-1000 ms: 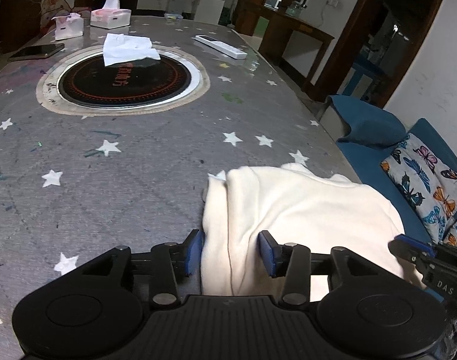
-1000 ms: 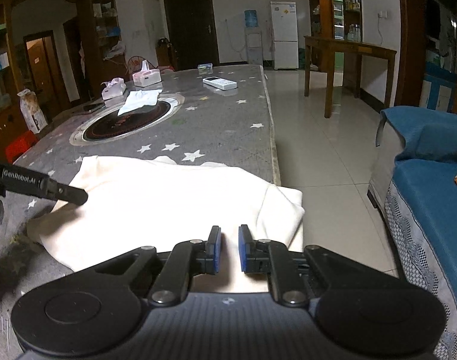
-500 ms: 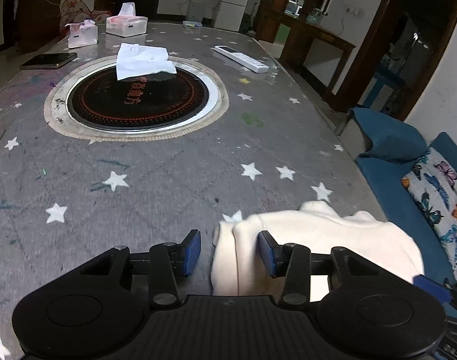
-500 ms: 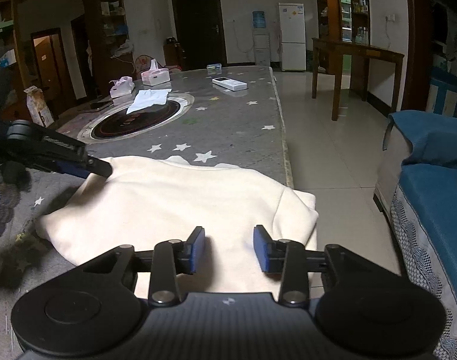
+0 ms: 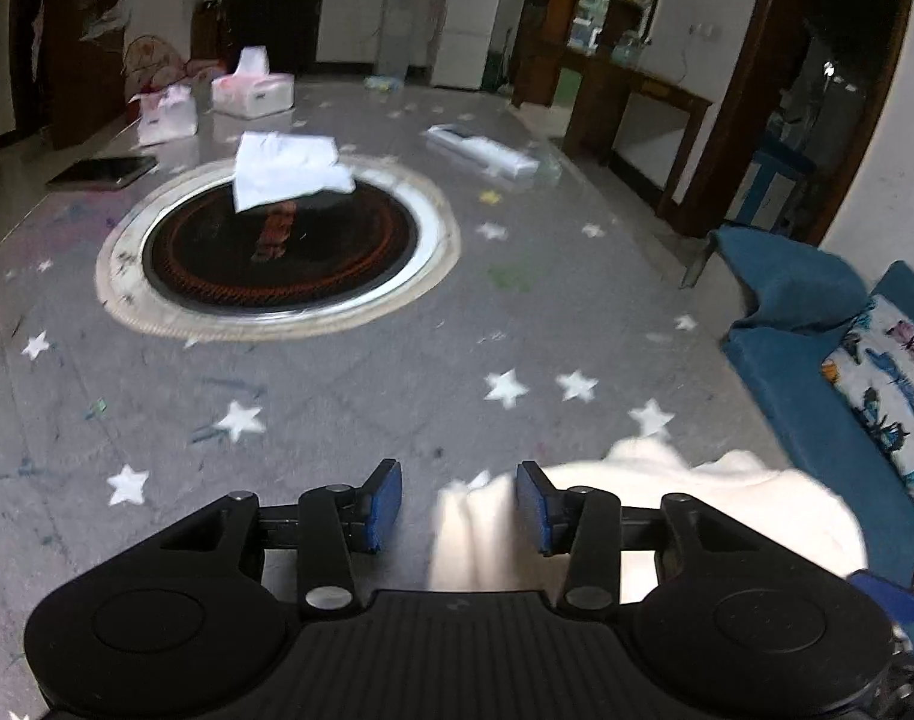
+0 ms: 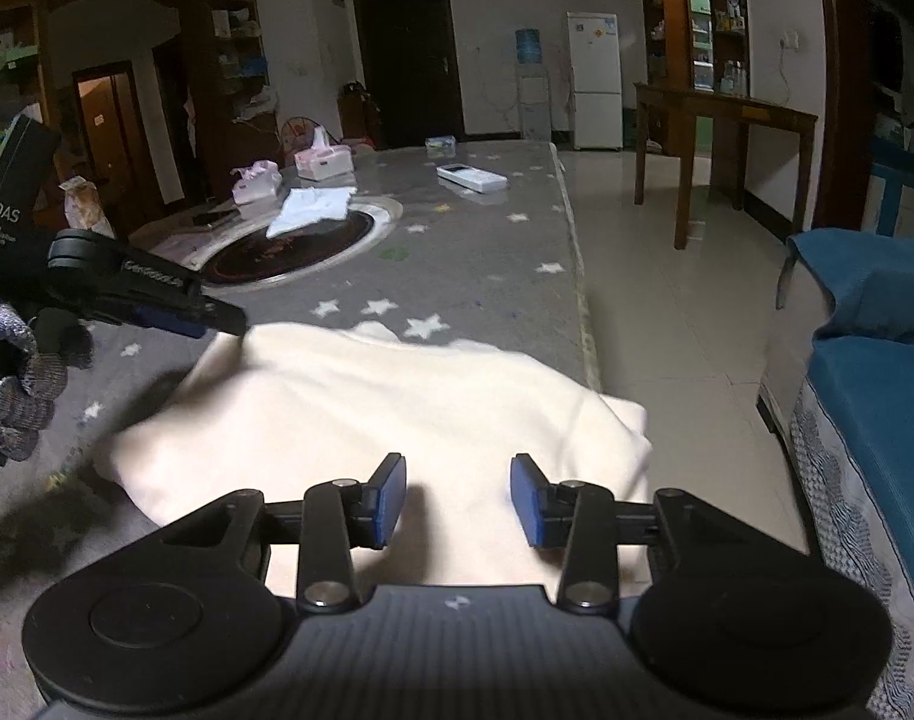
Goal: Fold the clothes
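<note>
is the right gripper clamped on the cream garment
No, the right gripper is open above the cream garment, its jaws spread apart.

I'm working in a lived-in home, an open living and dining room. A long table (image 6: 493, 240) under a star-print cover carries tissue boxes (image 6: 324, 161), with a white fridge (image 6: 594, 81) and water dispenser (image 6: 532, 90) at the far wall, a blue sofa (image 6: 877, 396) alongside, and tiled flooring.
</note>
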A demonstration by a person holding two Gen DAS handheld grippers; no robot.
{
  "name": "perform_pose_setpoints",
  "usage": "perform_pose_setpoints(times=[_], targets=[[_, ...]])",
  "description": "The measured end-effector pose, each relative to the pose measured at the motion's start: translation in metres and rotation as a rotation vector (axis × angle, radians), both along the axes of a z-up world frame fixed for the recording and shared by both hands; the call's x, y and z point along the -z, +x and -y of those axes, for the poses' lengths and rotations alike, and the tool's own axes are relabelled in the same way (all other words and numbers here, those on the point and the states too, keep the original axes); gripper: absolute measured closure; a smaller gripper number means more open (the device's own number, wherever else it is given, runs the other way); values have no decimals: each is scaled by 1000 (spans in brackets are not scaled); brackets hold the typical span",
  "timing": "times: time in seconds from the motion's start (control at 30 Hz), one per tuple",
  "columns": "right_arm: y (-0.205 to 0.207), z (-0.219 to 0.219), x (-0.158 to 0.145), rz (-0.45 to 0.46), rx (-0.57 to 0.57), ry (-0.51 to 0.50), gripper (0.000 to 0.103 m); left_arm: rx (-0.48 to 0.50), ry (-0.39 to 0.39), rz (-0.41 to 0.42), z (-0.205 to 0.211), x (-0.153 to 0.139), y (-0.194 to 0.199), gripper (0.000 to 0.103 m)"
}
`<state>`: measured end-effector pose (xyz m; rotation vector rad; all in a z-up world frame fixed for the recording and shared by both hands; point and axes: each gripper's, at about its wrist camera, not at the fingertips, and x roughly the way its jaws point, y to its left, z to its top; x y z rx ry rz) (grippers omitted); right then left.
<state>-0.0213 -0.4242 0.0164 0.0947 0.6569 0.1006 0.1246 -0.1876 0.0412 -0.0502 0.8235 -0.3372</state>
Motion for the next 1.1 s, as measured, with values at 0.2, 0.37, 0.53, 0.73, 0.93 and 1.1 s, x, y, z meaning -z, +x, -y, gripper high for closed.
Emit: perform_pose_setpoints(times=[0.2, 0.37, 0.53, 0.73, 0.93, 1.1], targets=[[7, -31, -3, 10, -87, -16, 58, 45, 24, -4, 21, 7, 0, 57], [8, -61, 3, 5, -168, -72, 58, 46, 43, -1, 24, 14, 2, 57], [-3, -81, 11, 8, -208, -145, 58, 48, 47, 3, 23, 16, 2, 57], [-15, -85, 14, 4, -215, -175, 57, 48, 58, 16, 24, 17, 1, 57], [-23, -79, 11, 7, -202, -169, 57, 45, 47, 17, 22, 16, 0, 57], [-31, -72, 10, 1, -180, -158, 55, 39, 27, 16, 17, 13, -2, 57]])
